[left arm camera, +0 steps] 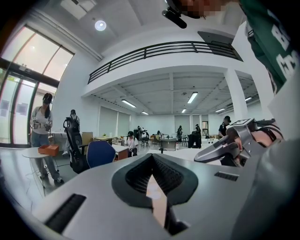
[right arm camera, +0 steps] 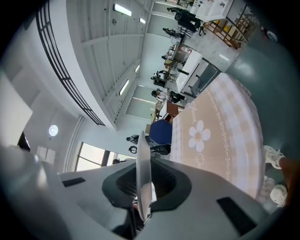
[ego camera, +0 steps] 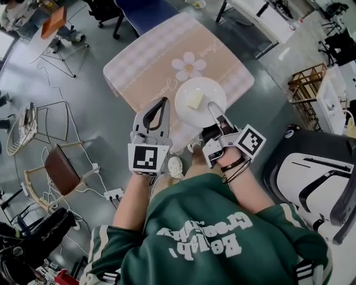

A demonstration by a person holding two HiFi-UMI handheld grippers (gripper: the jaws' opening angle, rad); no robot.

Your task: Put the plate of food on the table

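A white plate [ego camera: 200, 99] carrying a pale yellow piece of food [ego camera: 196, 101] hangs over the near edge of the table [ego camera: 150, 67], which has a pink checked cloth with a flower print. My right gripper [ego camera: 213, 109] is shut on the plate's near rim. In the right gripper view the plate [right arm camera: 142, 164] runs edge-on between the jaws of the right gripper [right arm camera: 143, 190], with the table [right arm camera: 220, 126] beyond. My left gripper [ego camera: 162, 103] hovers just left of the plate, shut and holding nothing. In the left gripper view the left gripper [left arm camera: 152, 159] has its jaws together, and the right gripper [left arm camera: 220, 150] shows to the right.
A blue office chair [ego camera: 146, 12] stands behind the table. A wooden chair with a brown seat [ego camera: 60, 170] and a power strip [ego camera: 113, 193] lie to the left on the grey floor. A white and black machine [ego camera: 311, 178] and a wooden rack [ego camera: 307, 82] stand at the right.
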